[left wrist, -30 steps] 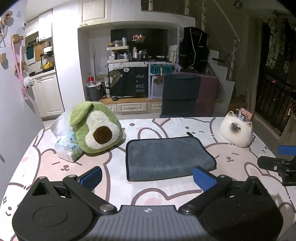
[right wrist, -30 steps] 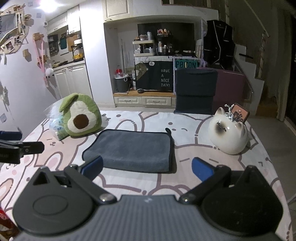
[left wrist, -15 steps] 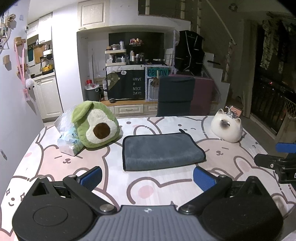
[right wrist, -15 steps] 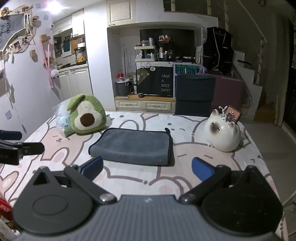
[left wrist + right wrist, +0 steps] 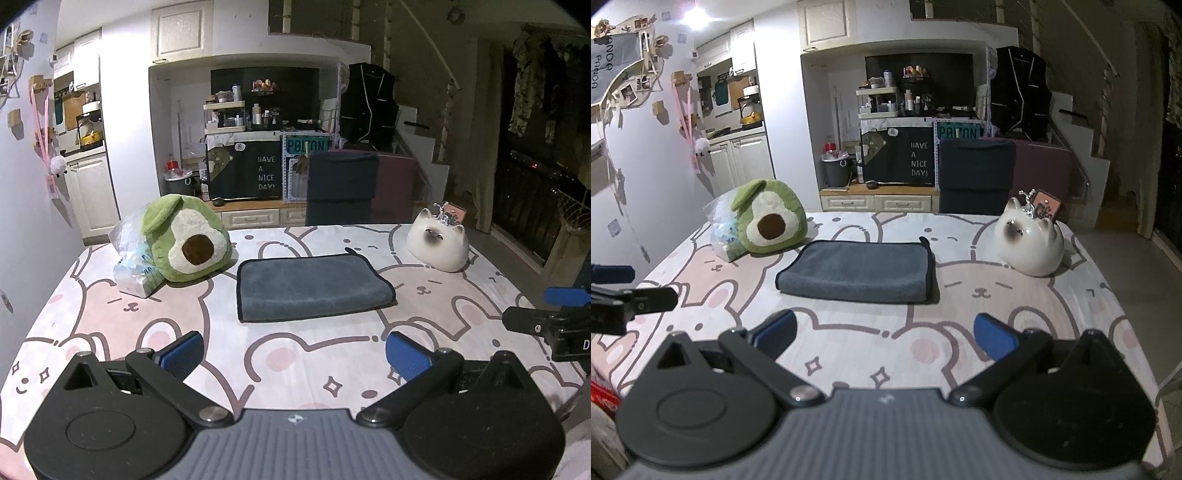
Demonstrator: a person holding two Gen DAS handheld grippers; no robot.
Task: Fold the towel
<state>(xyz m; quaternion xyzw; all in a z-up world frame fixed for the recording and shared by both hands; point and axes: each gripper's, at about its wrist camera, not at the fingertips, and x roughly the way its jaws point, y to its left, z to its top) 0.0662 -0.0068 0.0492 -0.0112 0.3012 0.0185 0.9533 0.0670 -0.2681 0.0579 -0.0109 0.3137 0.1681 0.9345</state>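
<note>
A grey towel (image 5: 310,286) lies folded into a flat rectangle in the middle of the table; it also shows in the right wrist view (image 5: 860,271). My left gripper (image 5: 295,354) is open and empty, held back from the towel near the table's front edge. My right gripper (image 5: 884,332) is open and empty too, also well short of the towel. The right gripper shows at the right edge of the left wrist view (image 5: 550,314), and the left gripper at the left edge of the right wrist view (image 5: 624,291).
A green avocado plush (image 5: 184,245) and a plastic bag (image 5: 135,264) sit left of the towel. A white cat-shaped ceramic (image 5: 437,242) stands at the right rear. A dark chair (image 5: 341,194) is behind the table (image 5: 288,339), which has a bunny-print cloth.
Both grippers have pulled back from the towel toward the table's front edge, still open. The towel has stayed folded in place.
</note>
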